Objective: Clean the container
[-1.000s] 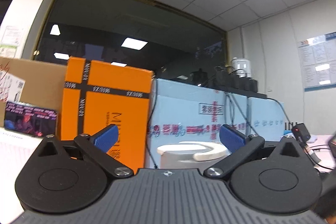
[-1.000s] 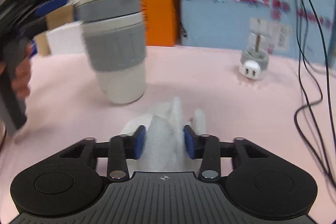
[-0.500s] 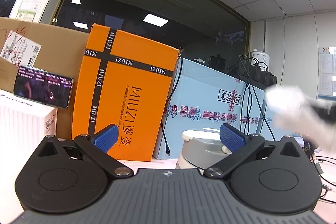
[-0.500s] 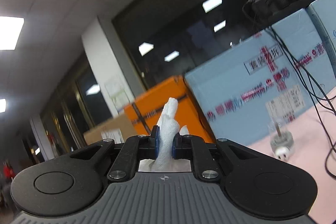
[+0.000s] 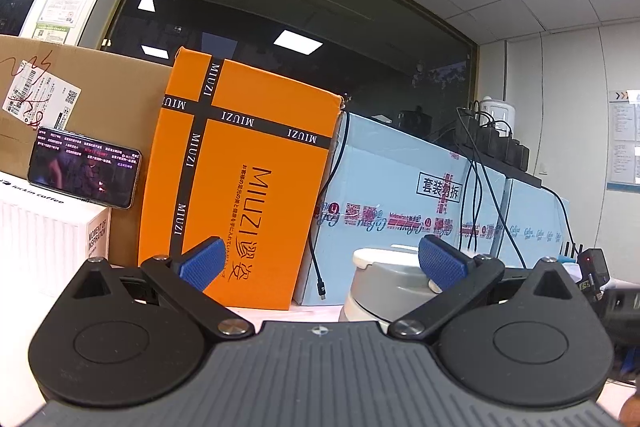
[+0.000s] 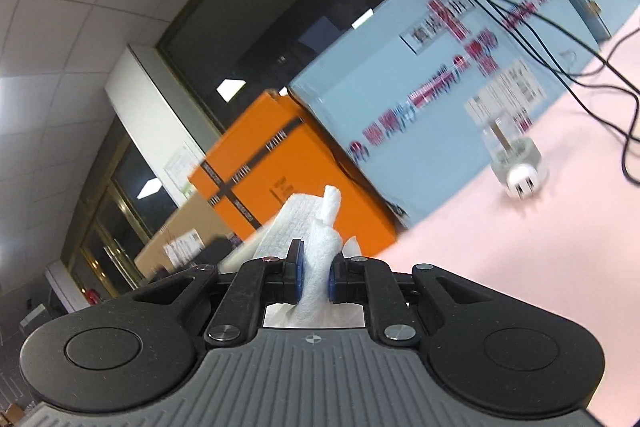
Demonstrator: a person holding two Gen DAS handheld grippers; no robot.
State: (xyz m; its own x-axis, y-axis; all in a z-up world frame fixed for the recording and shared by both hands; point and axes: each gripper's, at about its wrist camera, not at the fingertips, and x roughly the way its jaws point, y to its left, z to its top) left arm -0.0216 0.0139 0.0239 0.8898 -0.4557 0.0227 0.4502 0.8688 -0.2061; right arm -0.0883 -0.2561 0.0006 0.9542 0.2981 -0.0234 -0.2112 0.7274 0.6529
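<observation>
My left gripper (image 5: 320,263) has its jaws spread wide and grips nothing. The container (image 5: 384,281), a grey and cream cup with a lid, stands on the table just ahead, partly hidden behind the right blue pad (image 5: 442,262). Behind it stand an orange box (image 5: 248,187) and a pale blue carton (image 5: 400,187), with a black cable (image 5: 316,255) hanging between them. My right gripper (image 6: 314,277) is clamped on a white tissue (image 6: 316,247). A white plug adapter (image 6: 518,167) and cables (image 6: 600,99) lie on the pink table (image 6: 520,247).
</observation>
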